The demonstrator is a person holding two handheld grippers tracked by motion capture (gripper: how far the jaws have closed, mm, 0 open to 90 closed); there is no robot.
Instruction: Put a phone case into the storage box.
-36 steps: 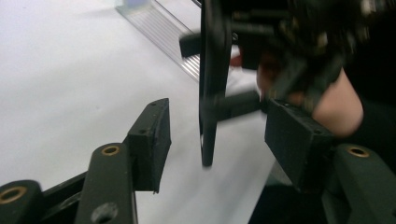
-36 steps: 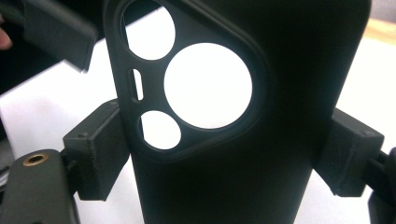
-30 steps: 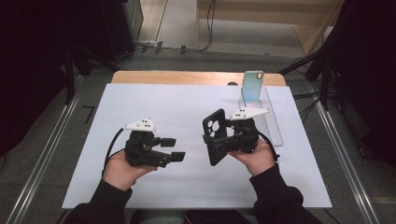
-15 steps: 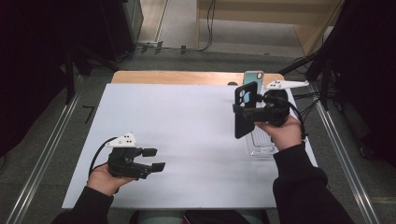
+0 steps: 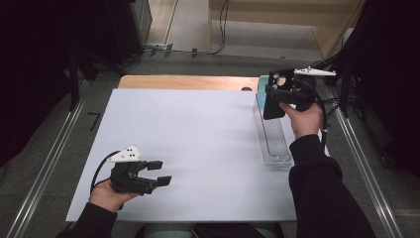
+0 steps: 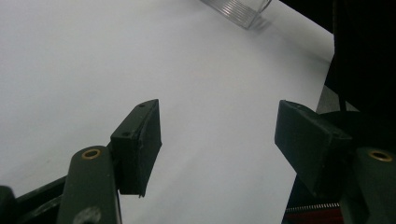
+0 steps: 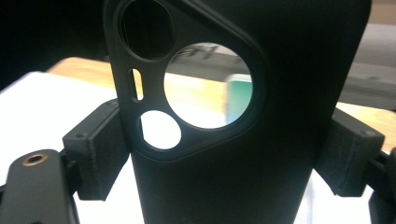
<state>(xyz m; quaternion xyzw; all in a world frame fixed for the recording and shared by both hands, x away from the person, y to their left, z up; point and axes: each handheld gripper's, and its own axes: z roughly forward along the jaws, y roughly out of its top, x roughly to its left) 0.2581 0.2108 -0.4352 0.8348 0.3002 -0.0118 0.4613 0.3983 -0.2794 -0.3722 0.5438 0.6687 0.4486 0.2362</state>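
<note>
Black and matte, the phone case point(image 5: 274, 101) stands upright in our right gripper point(image 5: 277, 94), jaws clamped on its sides, above the far end of the clear tray point(image 5: 275, 146). We judge the pickup done and the placing left. Round camera cut-outs pierce it. Our left gripper point(image 5: 161, 173) rests agape, empty, on the worktop point(image 5: 198, 134).

**Our two claws, far apart**

We hold our left claw point(image 5: 157, 179) low and near us, jaws parted with nothing between. Our right claw point(image 5: 275, 96) is raised at arm's reach, sleeve stretched forward, jaws clamped on something.
</note>
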